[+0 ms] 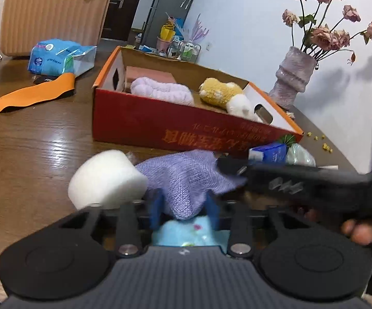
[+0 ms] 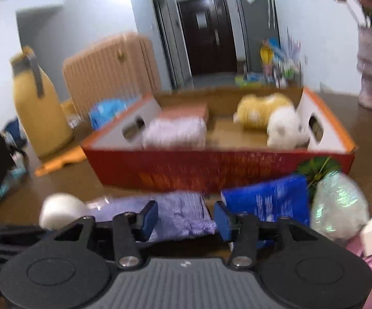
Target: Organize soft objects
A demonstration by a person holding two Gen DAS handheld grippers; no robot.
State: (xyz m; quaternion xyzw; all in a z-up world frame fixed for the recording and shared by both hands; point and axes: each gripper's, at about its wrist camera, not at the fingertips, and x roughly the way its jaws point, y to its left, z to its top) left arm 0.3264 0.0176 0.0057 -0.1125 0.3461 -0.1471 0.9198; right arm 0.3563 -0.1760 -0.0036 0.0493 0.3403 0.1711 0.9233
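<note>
A purple knitted cloth (image 1: 186, 177) lies on the brown table in front of a red cardboard box (image 1: 175, 126). My left gripper (image 1: 184, 206) has its blue pads on either side of the cloth's near end and grips it. My right gripper (image 2: 186, 219) is open, its pads apart just above the same cloth (image 2: 183, 213); its black body crosses the left wrist view (image 1: 302, 182). The box (image 2: 211, 170) holds a lilac towel (image 1: 160, 90), a yellow plush toy (image 1: 220, 91) and a white plush (image 1: 240, 106). A white roll (image 1: 106, 177) lies left of the cloth.
A light blue patterned cloth (image 1: 186, 231) lies under my left gripper. A blue packet (image 2: 265, 198) and a shiny plastic bag (image 2: 338, 203) lie right of the cloth. A vase of dried roses (image 1: 293, 77) stands behind the box. An orange strap (image 1: 28, 95) and a tissue pack (image 1: 57, 56) lie at the left.
</note>
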